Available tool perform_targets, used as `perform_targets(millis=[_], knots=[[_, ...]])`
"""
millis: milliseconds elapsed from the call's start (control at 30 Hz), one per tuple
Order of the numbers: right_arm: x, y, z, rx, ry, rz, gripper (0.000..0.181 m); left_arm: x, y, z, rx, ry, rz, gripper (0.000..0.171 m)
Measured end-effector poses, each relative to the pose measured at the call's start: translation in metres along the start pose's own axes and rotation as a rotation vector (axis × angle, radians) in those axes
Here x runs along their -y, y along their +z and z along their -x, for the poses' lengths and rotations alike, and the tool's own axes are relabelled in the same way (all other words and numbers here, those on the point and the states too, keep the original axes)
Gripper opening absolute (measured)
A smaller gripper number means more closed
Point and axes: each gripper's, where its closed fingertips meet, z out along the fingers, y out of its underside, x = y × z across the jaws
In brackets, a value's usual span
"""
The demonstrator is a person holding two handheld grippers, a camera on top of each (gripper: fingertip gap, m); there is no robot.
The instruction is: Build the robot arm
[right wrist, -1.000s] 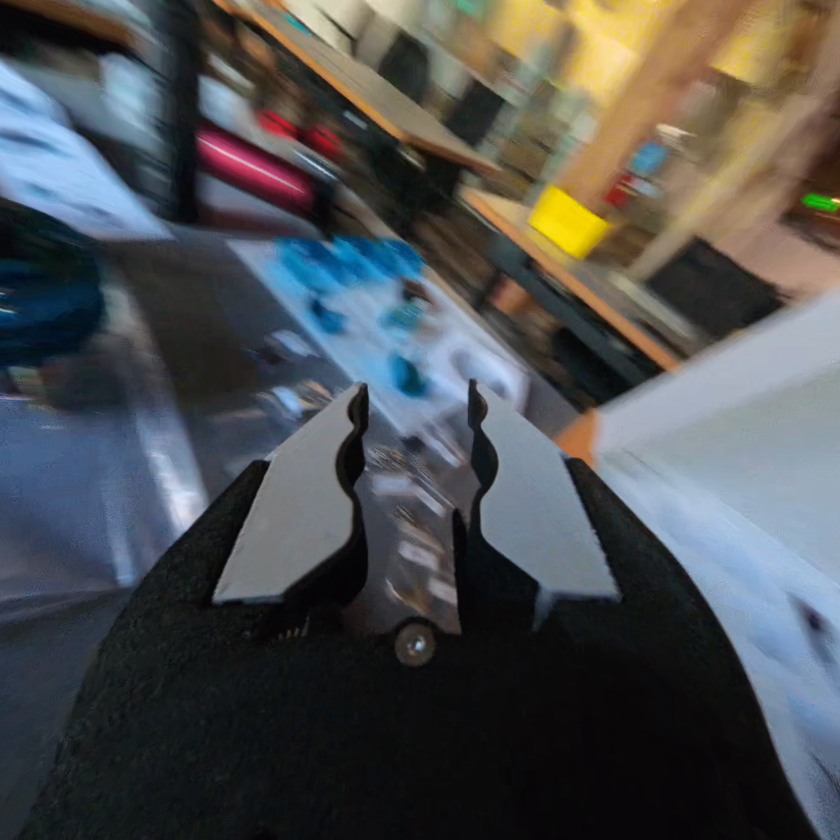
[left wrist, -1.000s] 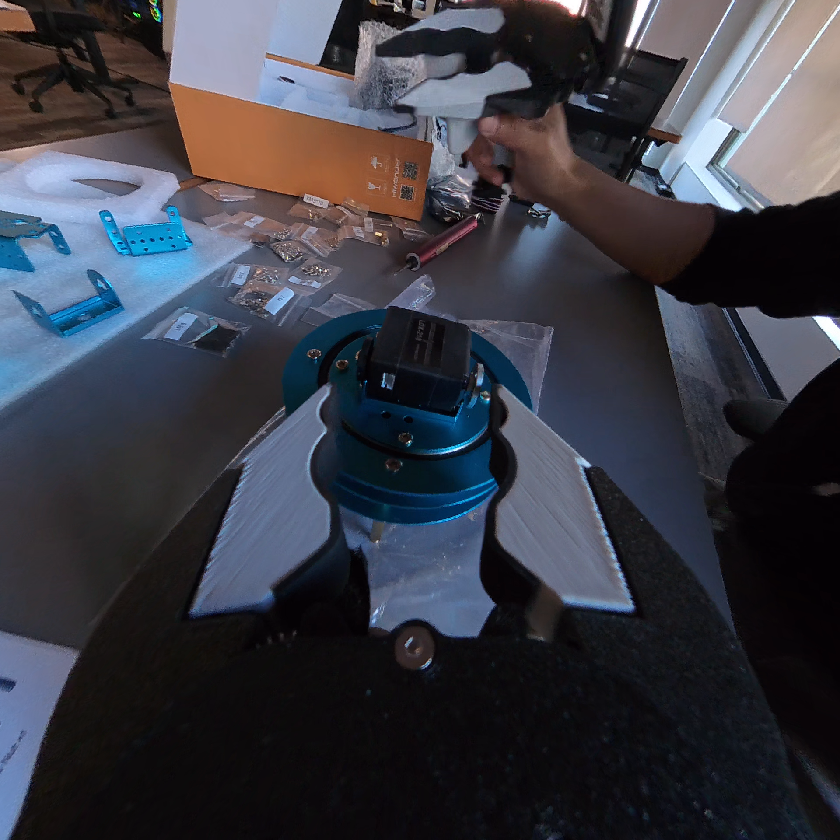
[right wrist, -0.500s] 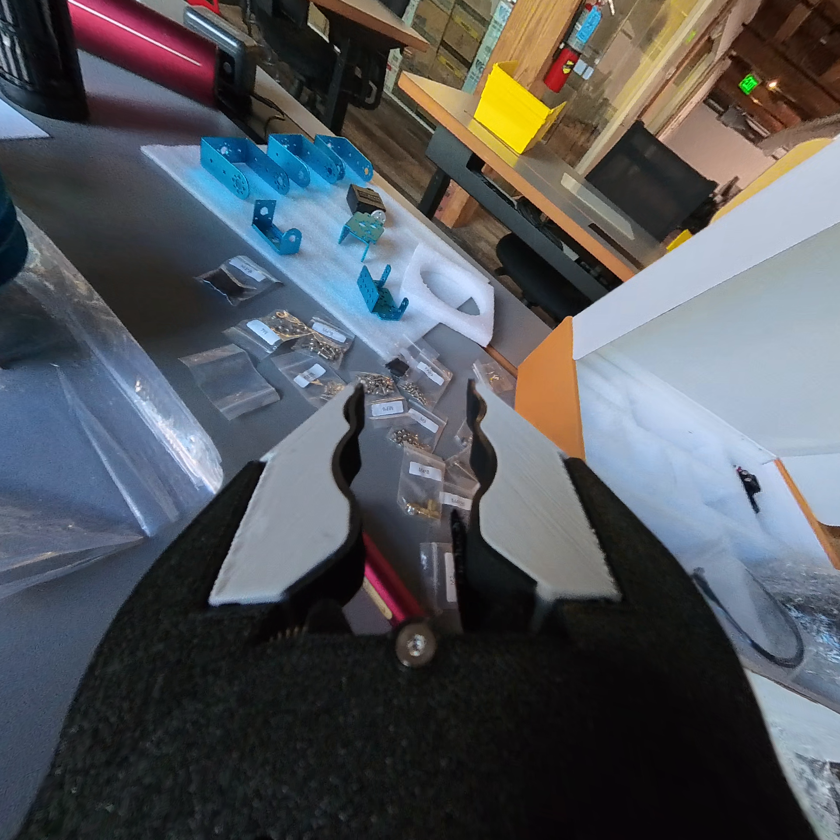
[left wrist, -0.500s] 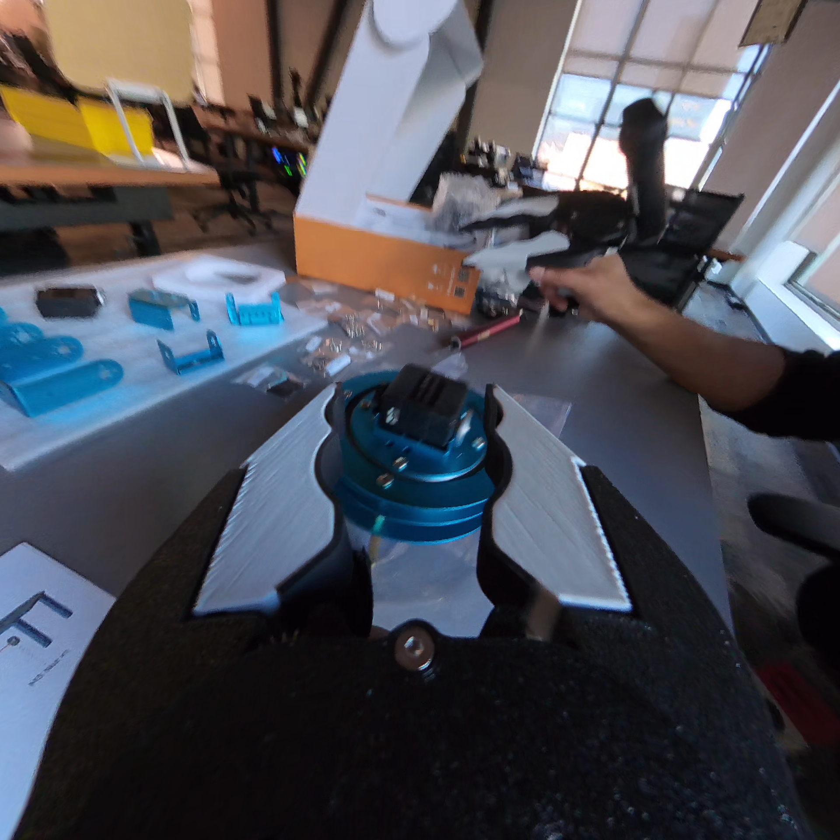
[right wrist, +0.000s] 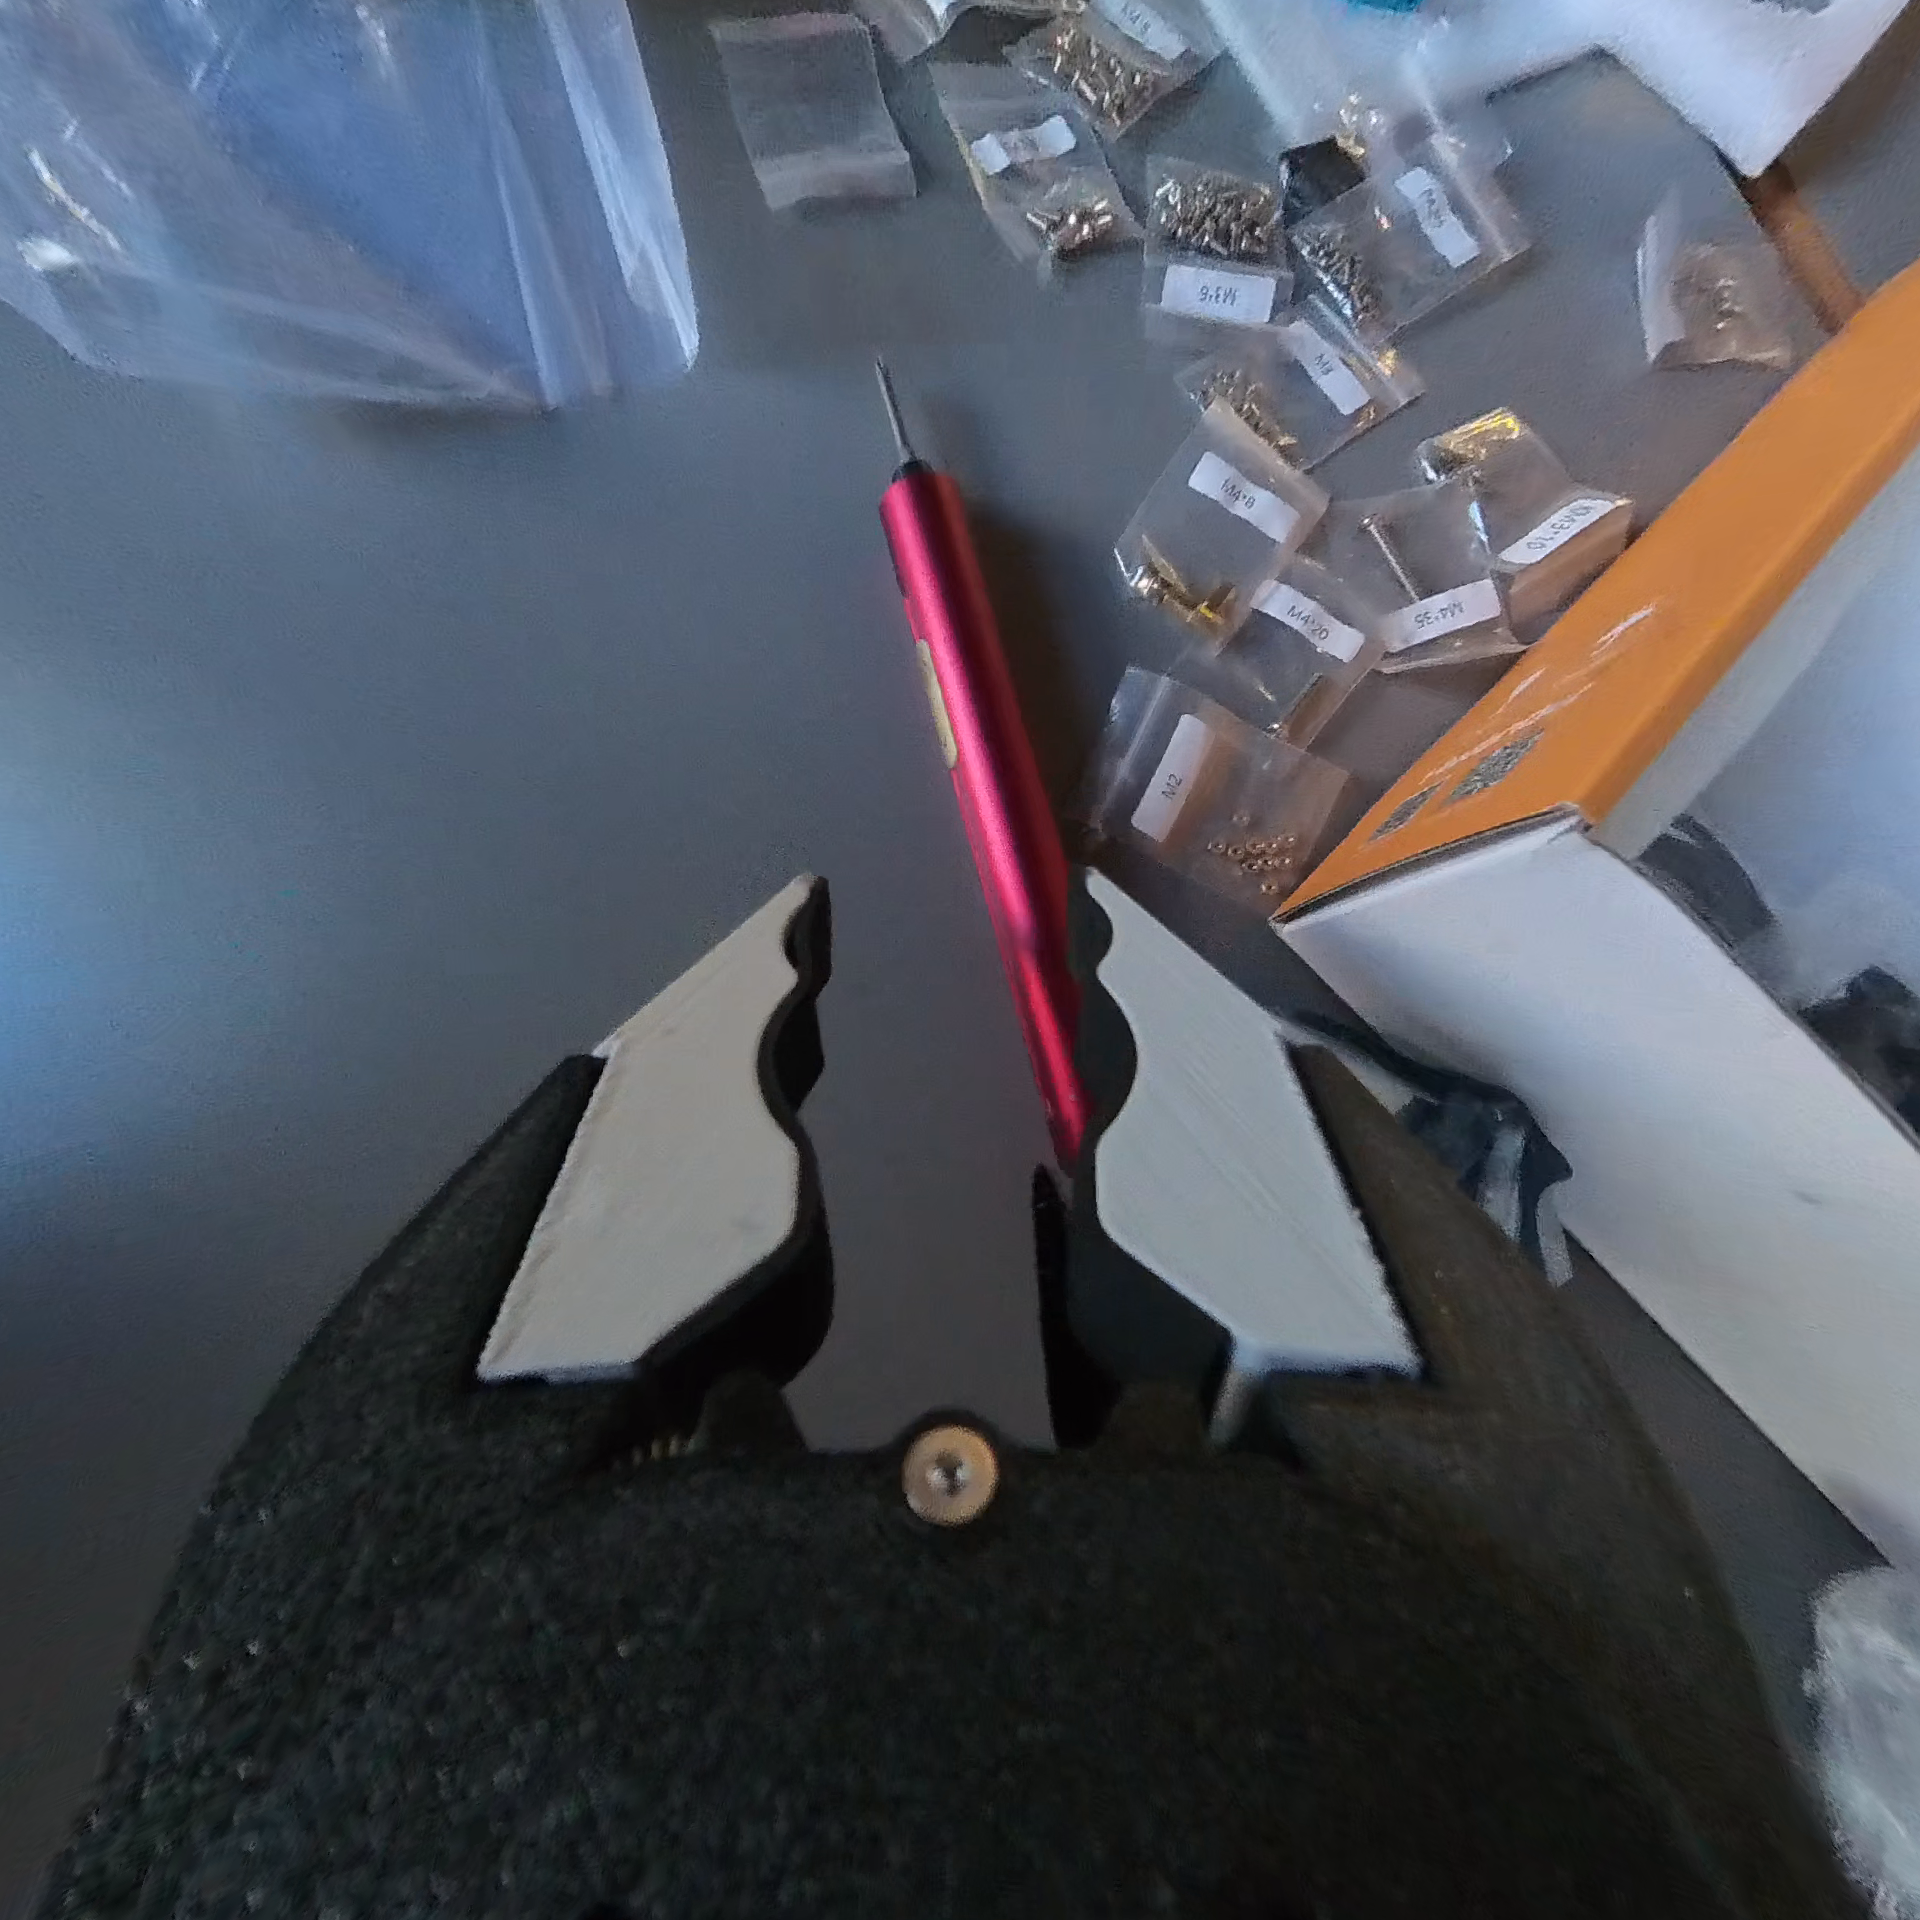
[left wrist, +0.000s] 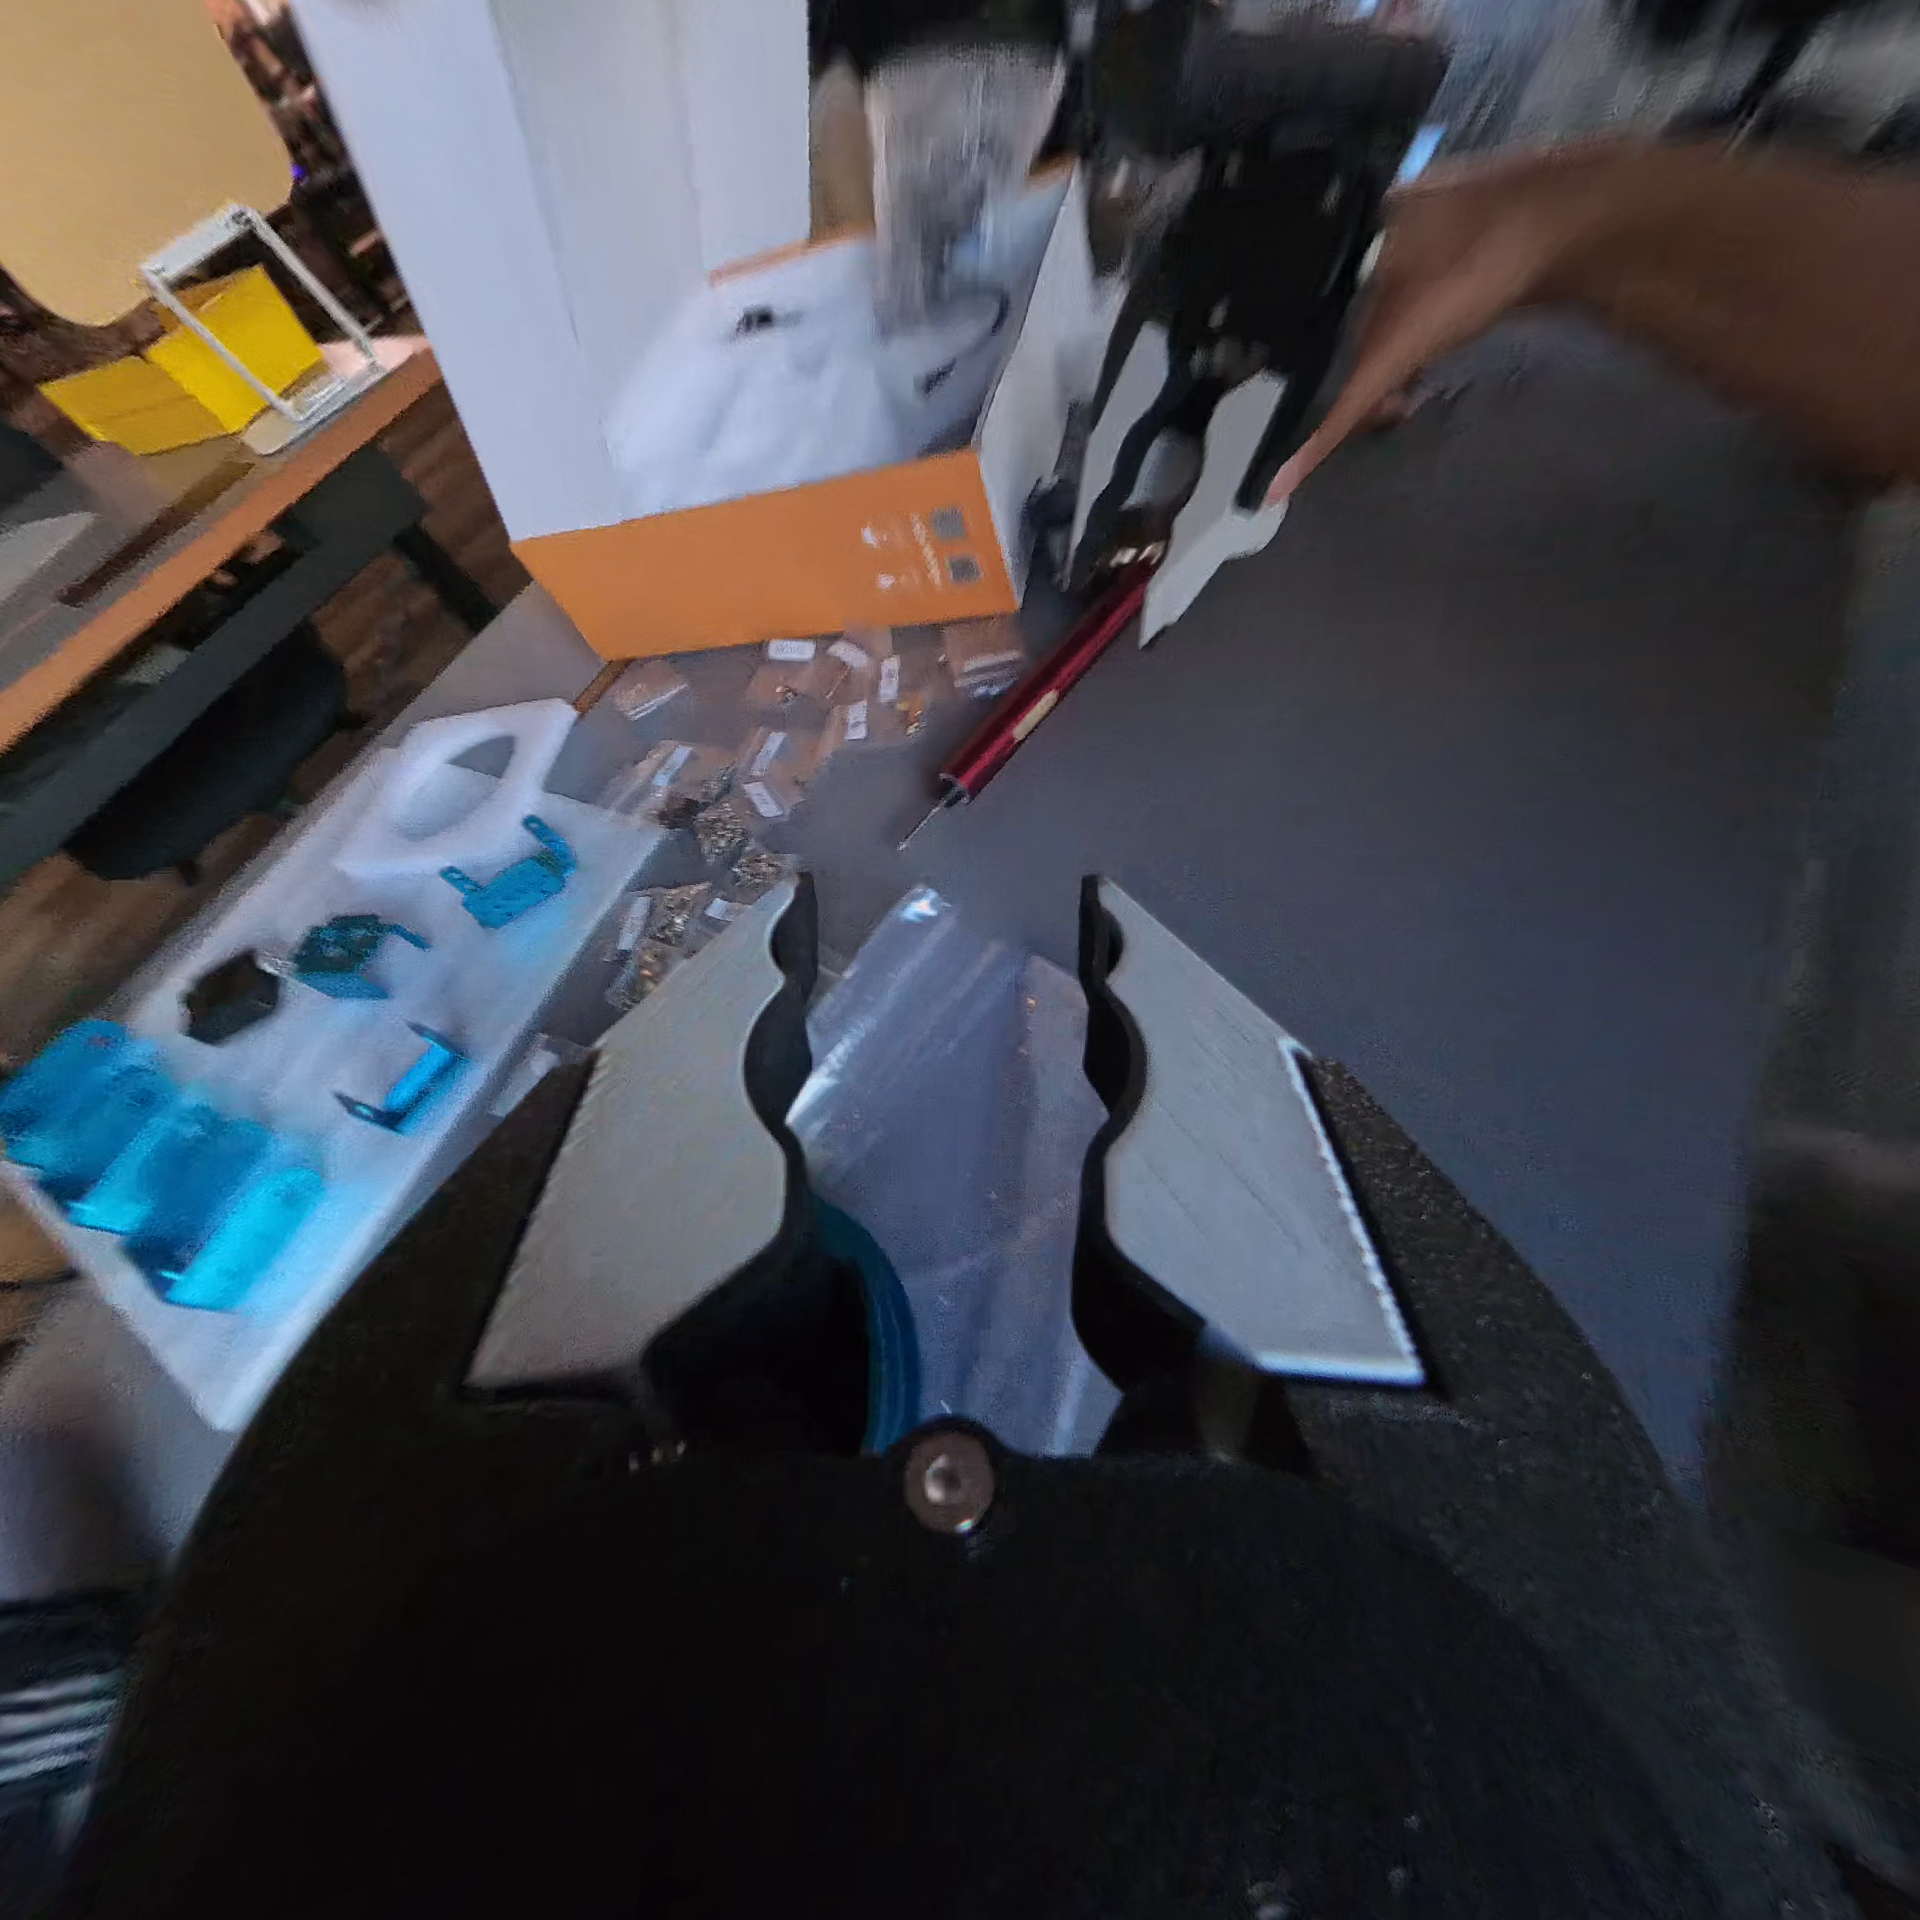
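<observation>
Over grey table, right hand-held gripper straddles red screwdriver, jaws apart.

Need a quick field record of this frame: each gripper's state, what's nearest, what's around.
left gripper: open, above a clear plastic bag; a teal part shows near its base
right gripper: open, red screwdriver lying between its fingers, close to the right one
beside screwdriver: small screw bags, orange and white box
surface: grey table
</observation>
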Motion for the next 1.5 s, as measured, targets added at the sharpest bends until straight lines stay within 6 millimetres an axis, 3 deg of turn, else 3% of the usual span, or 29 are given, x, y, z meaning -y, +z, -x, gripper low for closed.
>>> perform_targets(millis=[133, 233, 367, 500, 600, 767, 800, 867, 900, 1033, 1133, 1233, 1300, 1367, 1500], knots=[[-0.021, 0.021, -0.012, -0.038, -0.045, 0.136, 0.040, -0.012, 0.087, -0.010, 0.060, 0.313, 0.280, 0.050], [-0.019, 0.027, -0.014, -0.023, -0.023, 0.143, 0.026, -0.021, 0.135, -0.017, -0.016, 0.416, 0.381, 0.050], [-0.018, 0.028, -0.006, 0.093, 0.014, 0.130, 0.020, -0.037, 0.177, -0.002, 0.032, 0.642, 0.472, 0.052], [-0.007, 0.012, 0.002, 0.205, 0.091, 0.036, 0.020, -0.034, 0.197, -0.001, 0.172, 0.887, 0.391, 0.058], [0.009, -0.007, 0.006, 0.277, 0.137, -0.078, 0.020, -0.025, 0.201, -0.013, 0.269, 1.029, 0.282, 0.058], [0.023, -0.018, 0.015, 0.370, 0.181, -0.174, 0.019, -0.024, 0.215, -0.016, 0.364, 1.011, 0.253, 0.061], [0.026, -0.021, 0.019, 0.397, 0.187, -0.188, 0.019, -0.020, 0.217, -0.010, 0.425, 1.007, 0.250, 0.056], [0.028, -0.023, 0.025, 0.419, 0.187, -0.204, 0.020, -0.016, 0.217, -0.009, 0.473, 1.015, 0.241, 0.022], [0.030, -0.025, 0.025, 0.420, 0.191, -0.217, 0.020, -0.015, 0.216, -0.009, 0.498, 1.015, 0.235, 0.017], [0.051, -0.044, 0.032, 0.441, 0.133, -0.401, 0.021, 0.005, 0.195, -0.006, 0.540, 0.924, 0.137, 0.014], [0.077, -0.085, 0.038, 0.431, 0.035, -0.647, 0.046, 0.021, 0.170, 0.002, 0.528, 0.754, 0.053, 0.014], [0.093, -0.111, 0.040, 0.344, -0.075, -0.853, 0.047, 0.030, 0.144, 0.001, 0.460, 0.561, -0.031, 0.013], [0.110, -0.114, 0.059, 0.389, -0.087, -0.921, 0.050, 0.037, 0.131, -0.010, 0.400, 0.490, -0.103, 0.014], [0.128, -0.104, 0.080, 0.397, -0.136, -0.905, 0.056, 0.044, 0.121, -0.018, 0.389, 0.441, -0.150, 0.014], [0.155, -0.103, 0.117, 0.322, -0.321, -0.941, 0.033, 0.043, 0.112, -0.047, 0.163, 0.267, -0.198, 0.013]])
